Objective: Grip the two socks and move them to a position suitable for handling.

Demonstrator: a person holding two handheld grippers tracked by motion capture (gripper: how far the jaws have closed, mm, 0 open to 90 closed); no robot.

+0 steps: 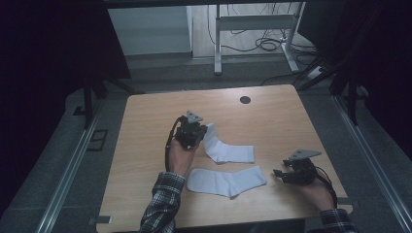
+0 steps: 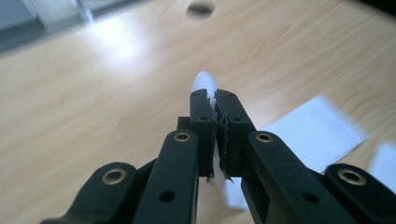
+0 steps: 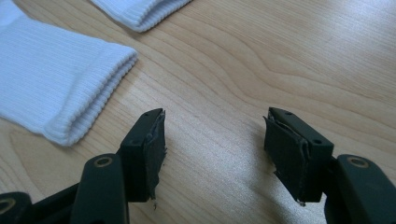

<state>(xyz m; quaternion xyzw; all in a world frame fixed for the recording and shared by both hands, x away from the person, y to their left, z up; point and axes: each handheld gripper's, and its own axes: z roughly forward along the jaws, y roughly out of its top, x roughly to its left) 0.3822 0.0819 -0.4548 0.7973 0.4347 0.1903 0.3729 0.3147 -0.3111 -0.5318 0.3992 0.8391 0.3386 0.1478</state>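
Two white socks lie on the wooden table (image 1: 145, 145). The far sock (image 1: 228, 153) is bent in an L, and its upper end is pinched in my left gripper (image 1: 201, 134). In the left gripper view the jaws (image 2: 215, 100) are pressed together on white fabric, and the same sock's ribbed cuff (image 2: 317, 133) lies flat beyond them. The near sock (image 1: 226, 180) lies flat, with its cuff end to the right. My right gripper (image 1: 277, 173) rests low on the table just right of that cuff. Its jaws (image 3: 215, 126) stand open over bare wood, with the near sock's cuff (image 3: 56, 88) to their left.
A round hole (image 1: 245, 100) sits near the table's far edge. Behind the table, a metal desk frame (image 1: 252, 29) and cables (image 1: 265, 43) stand on the floor. Bare wood lies on the table's left and far right. The far sock's cuff (image 3: 140, 9) shows at the top of the right gripper view.
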